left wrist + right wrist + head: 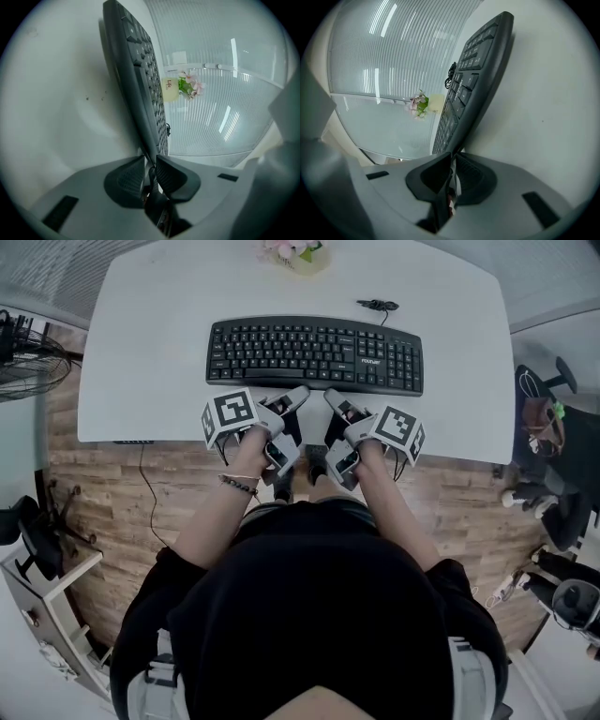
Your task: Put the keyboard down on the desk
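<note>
Head view has the black keyboard [314, 354] lying flat on the white desk [150, 343], long side across, its front edge close to the desk's near rim. The left gripper [150, 161] meets that front edge left of centre. In the left gripper view its jaws stand a little apart, with the keyboard's thin edge pinched between the tips. The right gripper [453, 157] sits right of centre. In the right gripper view its jaws are pressed almost together, and the keyboard's edge ends just at their tips rather than between them. A coiled black cable [378, 306] lies on the desk just behind the keyboard's right end. A small pot of pink flowers [295, 253] stands at the far edge, well apart from the keyboard. Beyond the desk, both gripper views show a ribbed translucent wall panel [220, 117]. Below the desk's near rim the floor [103, 493] is wood plank, with a dark cord [145, 479] trailing down across it. A fan [23, 357] stands at the left of the room, and a white shelf frame [56, 587] stands nearer at the lower left.
</note>
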Motion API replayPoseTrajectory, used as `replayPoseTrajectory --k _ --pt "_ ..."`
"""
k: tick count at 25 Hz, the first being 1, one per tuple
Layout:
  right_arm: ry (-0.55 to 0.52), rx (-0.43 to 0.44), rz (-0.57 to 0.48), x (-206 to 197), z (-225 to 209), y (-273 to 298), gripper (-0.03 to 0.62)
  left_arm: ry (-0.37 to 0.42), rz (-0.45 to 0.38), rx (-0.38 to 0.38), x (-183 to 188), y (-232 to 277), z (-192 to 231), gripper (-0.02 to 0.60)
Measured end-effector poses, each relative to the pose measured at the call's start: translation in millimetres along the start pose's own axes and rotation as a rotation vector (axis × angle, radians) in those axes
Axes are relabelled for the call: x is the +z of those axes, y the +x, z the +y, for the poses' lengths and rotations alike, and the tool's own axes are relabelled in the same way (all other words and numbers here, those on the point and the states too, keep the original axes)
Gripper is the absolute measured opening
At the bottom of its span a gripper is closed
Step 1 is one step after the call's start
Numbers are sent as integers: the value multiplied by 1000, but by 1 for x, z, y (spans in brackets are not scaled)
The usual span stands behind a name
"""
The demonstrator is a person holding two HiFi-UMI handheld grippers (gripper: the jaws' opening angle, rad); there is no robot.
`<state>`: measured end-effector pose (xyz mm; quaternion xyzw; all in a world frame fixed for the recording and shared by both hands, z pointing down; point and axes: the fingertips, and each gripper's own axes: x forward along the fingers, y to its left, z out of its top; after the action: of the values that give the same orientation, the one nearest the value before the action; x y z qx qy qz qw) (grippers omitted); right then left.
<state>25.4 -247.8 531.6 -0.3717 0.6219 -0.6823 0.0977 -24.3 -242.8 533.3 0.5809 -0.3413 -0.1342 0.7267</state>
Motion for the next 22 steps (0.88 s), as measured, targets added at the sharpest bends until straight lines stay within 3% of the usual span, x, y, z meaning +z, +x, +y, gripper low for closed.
replayPoseTrajectory --k 8,13,16,22 --pt "11 7 12 -6 -2 3 -11 33 -28 1 3 1 1 66" --pt "-9 29 -15 -4 6 1 -11 108 -39 -8 4 -1 -7 51" --pt "-54 73 -54 -1 17 -2 0 173 -56 -14 6 -3 -13 43" --pt "-243 118 -157 9 46 -15 2 281 -96 -15 8 -10 -24 35"
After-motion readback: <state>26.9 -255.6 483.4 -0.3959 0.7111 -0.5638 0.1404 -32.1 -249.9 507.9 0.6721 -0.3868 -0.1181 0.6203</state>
